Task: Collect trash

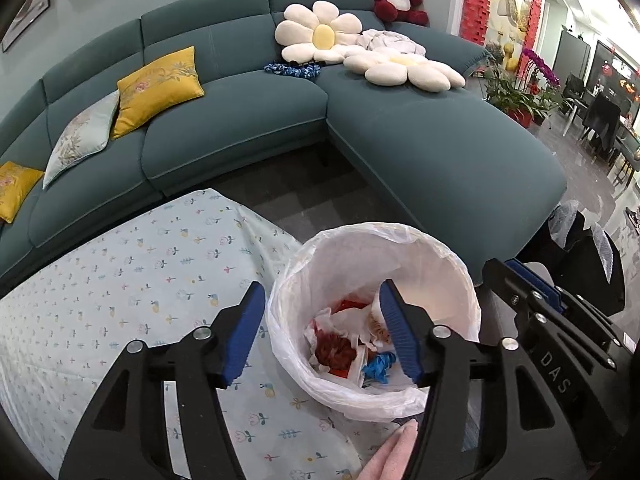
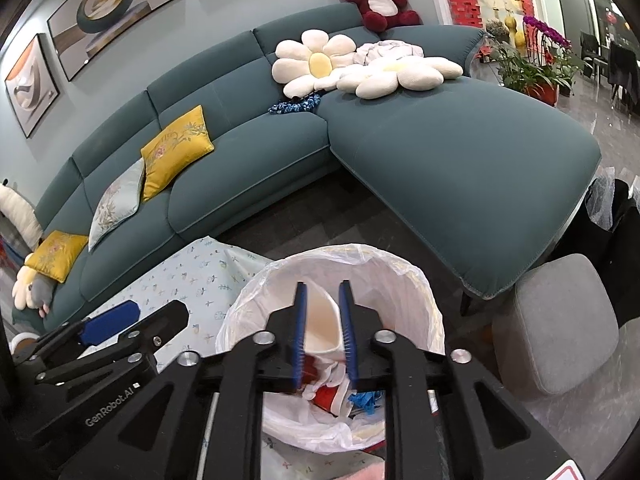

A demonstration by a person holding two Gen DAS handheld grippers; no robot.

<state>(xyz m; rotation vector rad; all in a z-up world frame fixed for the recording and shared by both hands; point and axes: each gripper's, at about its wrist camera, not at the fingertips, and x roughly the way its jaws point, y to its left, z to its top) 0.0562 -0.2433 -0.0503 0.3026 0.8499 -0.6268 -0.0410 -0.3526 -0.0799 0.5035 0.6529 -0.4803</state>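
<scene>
Over the white-lined trash bin (image 1: 374,320), both claws point steeply down into its mouth. The left claw (image 1: 322,334) stands wide open with nothing between its blue pads (image 1: 244,332); one pad hangs over the edge of the flowered tablecloth (image 1: 132,280), the other over the inside of the bin. The right claw (image 2: 324,332) sits just beside it, seen at the right edge of the left wrist view, also tilted down toward the bin. Its jaws are only narrowly parted, and a pale paper cup (image 2: 322,330) shows in the gap between the pads; whether the pads press on the cup or it lies loose below them cannot be told.

The trash lies at the bottom of the bin: crumpled white paper, red scraps (image 1: 336,350) and a blue wad (image 1: 378,364). The bin stands at the corner of the table, in front of the teal sofa (image 1: 248,120), with a grey stool (image 2: 560,320) near its right side.
</scene>
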